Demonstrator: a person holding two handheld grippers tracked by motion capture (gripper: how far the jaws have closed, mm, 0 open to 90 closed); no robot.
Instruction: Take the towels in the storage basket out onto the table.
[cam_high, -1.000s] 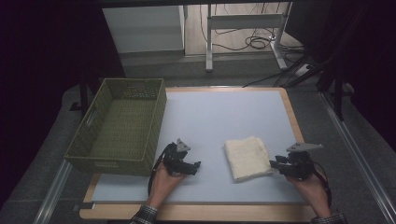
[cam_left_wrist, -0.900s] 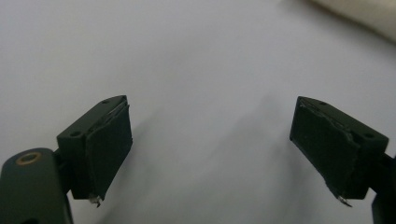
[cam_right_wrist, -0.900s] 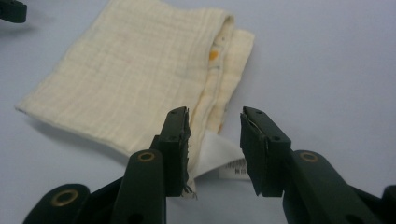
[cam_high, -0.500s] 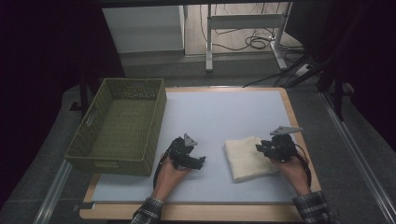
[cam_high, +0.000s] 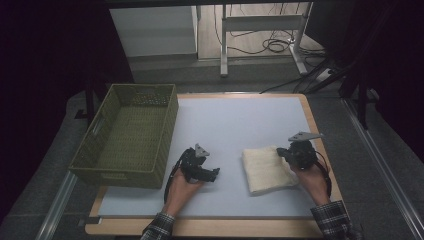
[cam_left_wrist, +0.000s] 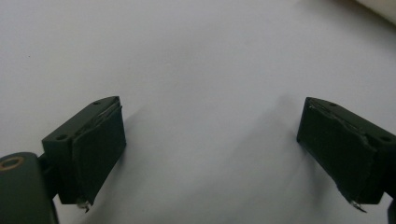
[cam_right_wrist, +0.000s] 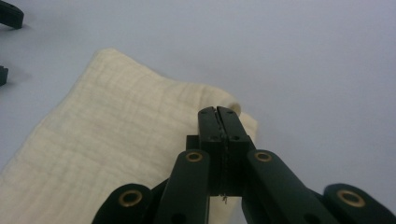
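Observation:
A folded cream cloth (cam_high: 267, 170) (cam_right_wrist: 107, 135) lies on the pale mat, right of centre. My right gripper (cam_high: 282, 151) (cam_right_wrist: 218, 112) rests at the cloth's far right corner. Its jaws have just been closing and now stand pressed together. I see no cloth between the pads, only a small fold just past the tips. My left gripper (cam_high: 212, 167) (cam_left_wrist: 219, 154) hovers low over bare mat to the left of the cloth. It is open wide, with nothing between its pads (cam_left_wrist: 100, 149).
A green woven basket (cam_high: 170, 115) stands at the mat's left edge, close to the left hand. The pale mat (cam_high: 240, 120) stretches back from the cloth. A wooden table border (cam_high: 320, 145) runs just right of the right hand.
The right hand came in from the right onto the cloth's right edge, and its jaws closed together. The left gripper stayed in place.

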